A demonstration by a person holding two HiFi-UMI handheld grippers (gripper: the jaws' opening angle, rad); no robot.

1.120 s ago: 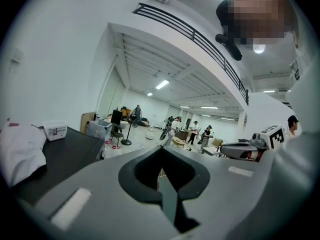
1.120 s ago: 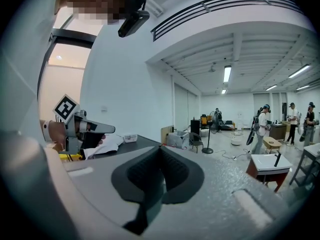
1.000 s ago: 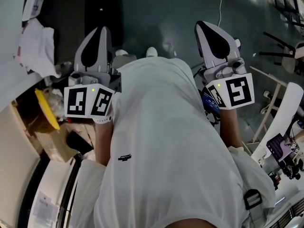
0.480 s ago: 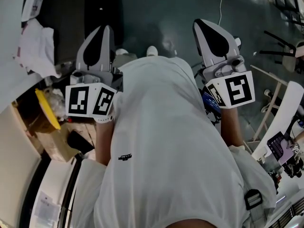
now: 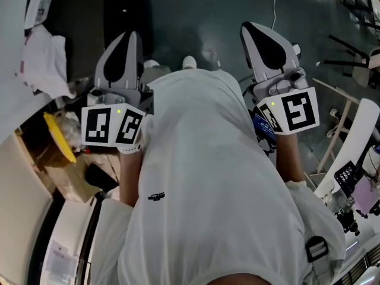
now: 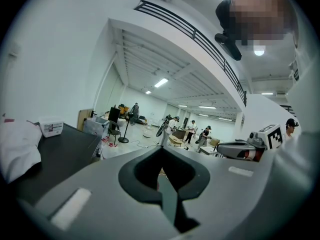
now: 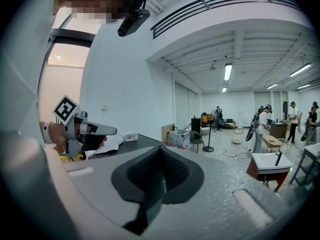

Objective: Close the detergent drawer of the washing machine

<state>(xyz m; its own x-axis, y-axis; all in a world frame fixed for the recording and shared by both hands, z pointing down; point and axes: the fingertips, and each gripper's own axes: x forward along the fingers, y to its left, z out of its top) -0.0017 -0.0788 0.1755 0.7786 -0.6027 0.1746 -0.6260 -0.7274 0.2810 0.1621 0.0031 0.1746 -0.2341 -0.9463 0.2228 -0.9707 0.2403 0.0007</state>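
Both grippers are held up at chest height, pointing away from the person's white shirt. My left gripper has its jaws pressed together with nothing between them; in its own view the left gripper points into an open hall. My right gripper is shut and empty too, and the right gripper also faces the hall. A white appliance body with a dark curved band shows at the lower left of the head view. No detergent drawer can be made out in any view.
A black tabletop with a white cloth lies to the left. A yellow object and a cardboard box sit below the left gripper. Chairs stand to the right. Several people are far off in the hall.
Nothing of note: both grippers stay shut and held in the same place; the head view has only shifted slightly.
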